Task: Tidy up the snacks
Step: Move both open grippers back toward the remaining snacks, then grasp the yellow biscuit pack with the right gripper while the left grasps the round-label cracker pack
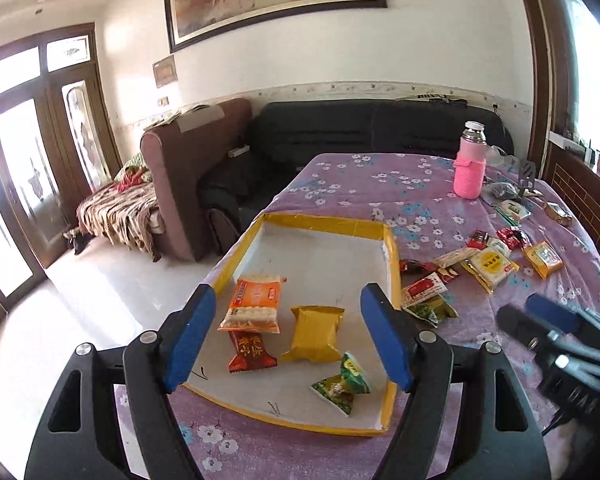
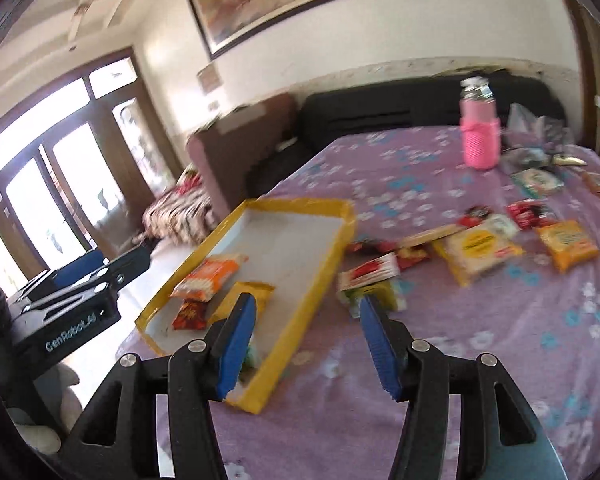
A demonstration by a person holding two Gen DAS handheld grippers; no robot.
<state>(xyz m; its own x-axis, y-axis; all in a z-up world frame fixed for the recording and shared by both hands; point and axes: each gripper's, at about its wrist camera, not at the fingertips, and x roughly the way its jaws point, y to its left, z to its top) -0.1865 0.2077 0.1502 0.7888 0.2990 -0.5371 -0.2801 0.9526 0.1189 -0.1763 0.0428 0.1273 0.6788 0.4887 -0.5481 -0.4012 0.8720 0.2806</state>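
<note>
A shallow white tray with a yellow rim (image 1: 328, 224) lies on the purple flowered tablecloth (image 1: 380, 184). Inside it are an orange packet (image 1: 254, 302), a red candy (image 1: 250, 354), a yellow packet (image 1: 314, 334) and a green packet (image 1: 344, 382). My left gripper (image 1: 288, 292) hovers open above the tray's near half, nothing between its blue pads. To the tray's right lie several loose snacks, among them a yellow packet (image 2: 476, 252), an orange one (image 2: 568, 244) and a red-and-white one (image 2: 370, 274). My right gripper (image 2: 306, 302) stands open and empty over the tray's right rim (image 2: 300, 316).
A pink bottle (image 1: 470, 172) stands at the far right of the table beside bags and small packets. The table's left edge (image 1: 236, 248) drops to a white floor. A dark sofa (image 1: 340, 132) and a brown armchair stand behind.
</note>
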